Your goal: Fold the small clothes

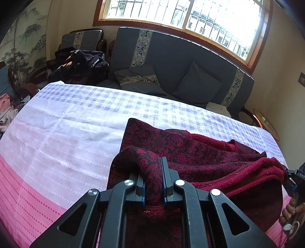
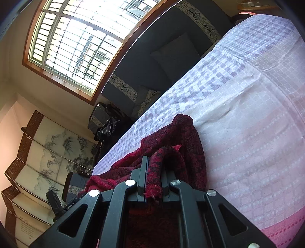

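Observation:
A dark red knitted garment with a black floral pattern (image 1: 190, 150) lies partly on the table, its near edge lifted. My left gripper (image 1: 154, 177) is shut on one corner of it. My right gripper (image 2: 154, 175) is shut on another corner of the garment (image 2: 183, 145); this gripper also shows at the right edge of the left wrist view (image 1: 291, 181), holding the fabric stretched between the two. The far corner of the garment rests flat on the cloth.
The table carries a white, lilac-checked and pink cloth (image 1: 66, 124). Behind it stand a dark blue sofa with cushions (image 1: 190, 63), an armchair piled with dark clothes (image 1: 80, 64), a barred window (image 1: 181, 13) and a painted folding screen (image 2: 47, 152).

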Demonstrator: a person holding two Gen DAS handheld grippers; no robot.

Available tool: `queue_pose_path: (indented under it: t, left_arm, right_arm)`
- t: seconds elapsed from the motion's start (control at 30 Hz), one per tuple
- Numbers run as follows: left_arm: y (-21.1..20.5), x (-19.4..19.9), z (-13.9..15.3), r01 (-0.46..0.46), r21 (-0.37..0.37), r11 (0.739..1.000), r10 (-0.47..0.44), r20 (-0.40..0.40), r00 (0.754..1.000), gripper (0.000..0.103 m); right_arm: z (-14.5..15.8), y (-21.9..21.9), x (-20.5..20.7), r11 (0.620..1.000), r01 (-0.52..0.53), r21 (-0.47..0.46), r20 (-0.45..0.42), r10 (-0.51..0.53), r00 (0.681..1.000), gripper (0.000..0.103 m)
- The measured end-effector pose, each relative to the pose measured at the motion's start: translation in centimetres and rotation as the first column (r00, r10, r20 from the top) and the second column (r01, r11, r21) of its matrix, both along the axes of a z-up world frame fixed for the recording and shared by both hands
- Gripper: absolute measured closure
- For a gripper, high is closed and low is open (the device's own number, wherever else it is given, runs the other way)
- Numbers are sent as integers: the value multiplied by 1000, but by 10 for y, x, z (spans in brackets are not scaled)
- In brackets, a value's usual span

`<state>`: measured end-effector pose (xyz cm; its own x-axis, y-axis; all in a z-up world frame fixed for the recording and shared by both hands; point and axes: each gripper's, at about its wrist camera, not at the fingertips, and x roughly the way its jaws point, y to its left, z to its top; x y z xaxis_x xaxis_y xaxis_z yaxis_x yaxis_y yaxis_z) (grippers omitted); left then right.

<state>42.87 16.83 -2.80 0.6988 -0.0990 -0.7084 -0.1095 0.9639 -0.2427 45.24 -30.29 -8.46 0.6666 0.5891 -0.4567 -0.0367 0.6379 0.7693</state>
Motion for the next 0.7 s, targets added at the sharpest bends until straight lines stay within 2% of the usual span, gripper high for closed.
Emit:
queue_pose_path:
  t: [0.23, 0.4, 0.47, 0.53, 0.57, 0.6, 0.63, 0.7]
  left_arm:
    - [10, 8, -7, 3, -77, 997, -5, -32, 999, 86]
    - [20, 12, -8, 5, -181, 983, -14, -46, 999, 80]
    - [22, 14, -7, 16, -221, 975, -27, -46, 999, 68]
    - [23, 15, -4, 29, -259, 966, -37, -26, 999, 45]
    - [24, 15, 0, 25, -268, 963, -30, -16, 999, 38]
    - [25, 14, 2, 12, -274, 962, -15, -9, 1000, 24]
    - [27, 13, 6, -5, -278, 961, 8, 7, 1000, 16]
    - [31, 9, 14, -16, -275, 961, 30, 49, 998, 12]
  right_arm:
    - [-2, 3, 4, 1000, -4, 6, 1, 4, 1000, 92]
    - [-8, 1, 7, 999, 19, 44, -14, -18, 1000, 91]
    - [-9, 0, 8, 998, 23, 60, -20, -22, 1000, 88]
    - [-10, -2, 9, 996, 40, 84, -22, -39, 999, 85]
    - [-10, -4, 9, 994, 48, 101, -16, -47, 999, 82]
    - [-9, -6, 8, 992, 57, 117, -9, -56, 998, 78]
    - [-8, -9, 8, 989, 71, 127, -4, -71, 997, 63]
    - [-6, -14, 3, 983, 103, 154, 14, -106, 994, 42]
